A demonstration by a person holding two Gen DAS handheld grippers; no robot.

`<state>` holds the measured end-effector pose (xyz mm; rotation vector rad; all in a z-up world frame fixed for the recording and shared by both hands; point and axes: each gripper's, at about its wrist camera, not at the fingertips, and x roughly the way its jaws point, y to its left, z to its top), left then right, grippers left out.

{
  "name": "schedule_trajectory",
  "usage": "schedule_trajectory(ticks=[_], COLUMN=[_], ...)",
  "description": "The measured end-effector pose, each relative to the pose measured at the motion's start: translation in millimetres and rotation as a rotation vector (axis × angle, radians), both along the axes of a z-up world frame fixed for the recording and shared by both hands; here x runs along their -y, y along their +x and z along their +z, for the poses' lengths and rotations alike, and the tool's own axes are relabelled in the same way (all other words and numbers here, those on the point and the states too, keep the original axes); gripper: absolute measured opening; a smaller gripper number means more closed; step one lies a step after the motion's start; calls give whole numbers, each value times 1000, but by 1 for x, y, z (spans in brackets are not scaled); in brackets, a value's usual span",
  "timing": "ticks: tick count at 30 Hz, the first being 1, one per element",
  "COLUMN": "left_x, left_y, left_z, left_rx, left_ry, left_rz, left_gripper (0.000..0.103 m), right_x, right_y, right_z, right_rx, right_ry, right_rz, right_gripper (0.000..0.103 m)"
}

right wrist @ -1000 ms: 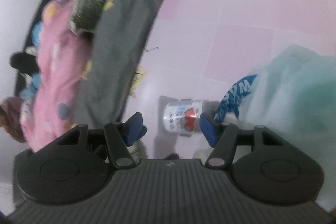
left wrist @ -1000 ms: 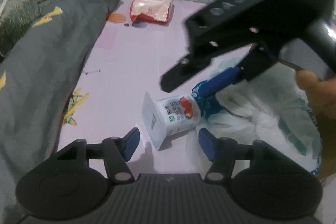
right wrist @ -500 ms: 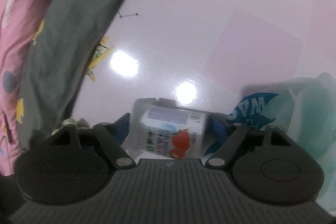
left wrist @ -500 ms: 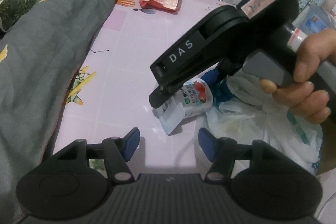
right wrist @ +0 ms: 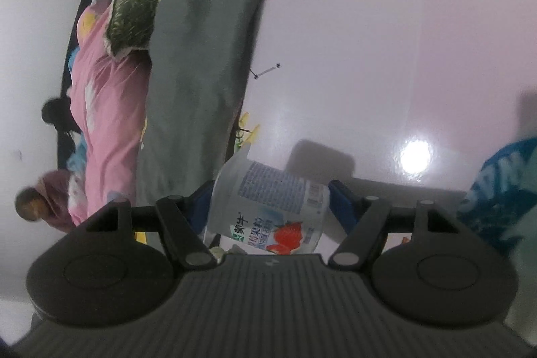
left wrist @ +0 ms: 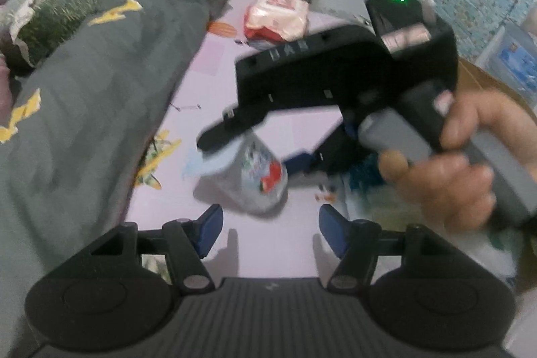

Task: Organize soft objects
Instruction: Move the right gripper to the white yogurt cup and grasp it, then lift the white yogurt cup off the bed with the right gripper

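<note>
Right tool (right wrist: 270,203) straddles the pouch (right wrist: 278,187). Its jaws have just been opening, with the pouch between them and a pad at each side. We cannot tell whether the pads press on it. Our left tool (left wrist: 270,223) hangs just short of the pouch, jaws apart and just opened a little further, with nothing between them.

Largest here is the grey quilt (left wrist: 84,106), heaped along one side of the pink mat (left wrist: 268,250). The printed plastic bag (right wrist: 496,190) lies on the mat away from the quilt, beyond the pouch. A wipes pack (left wrist: 277,15) sits near the quilt's far end. The pouch itself lies on its side just beside the quilt's edge, between quilt and bag.

We judge slipping to be the main risk. The pouch is soft and rounded and the mat is glossy, so a shallow or off-centre pinch could squirt it out toward the quilt. A hard pinch could crush it or split a seam.

The finger nearest the quilt has little room, so it could snag the quilt's edge and drag cloth along. The other finger could catch the bag. Our two tools are also close together, so a hasty lift could knock one against the other.

The most open room is over the bare mat, away from the quilt's edge and toward the wipes pack.
</note>
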<state>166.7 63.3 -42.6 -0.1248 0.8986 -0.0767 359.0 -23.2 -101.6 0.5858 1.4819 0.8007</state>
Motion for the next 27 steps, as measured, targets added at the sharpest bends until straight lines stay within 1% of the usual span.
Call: schedule_trajectory(ticks=[3, 7, 10, 12, 14, 17, 23, 27], left_x=[-3, -5, -9, -10, -8, -4, 5, 10], left_y=[9, 21, 25, 25, 24, 22, 21, 22], left_z=[-5, -16, -21, -21, -21, -21, -25, -29], left_rx=[16, -1, -9, 2, 7, 17, 4, -2], left_ry=[4, 14, -15, -31, -36, -19, -5, 5], left_rz=[50, 110, 156, 171, 173, 172, 144, 134], left_gripper=[68, 67, 67, 65, 61, 60, 53, 51], right_x=[0, 1, 0, 1, -1, -1, 4, 16], right_y=[-4, -7, -7, -8, -8, -12, -20, -21], right_z=[-8, -10, -9, -8, -7, -2, 18, 36], right_rx=[-10, -27, -28, -31, -31, -24, 66, 133], right_ry=[27, 34, 25, 20, 18, 2, -81, -140], right_rz=[-12, -21, -16, -14, -2, 26, 84, 84], right_gripper=[71, 71, 70, 70, 70, 70, 71, 70])
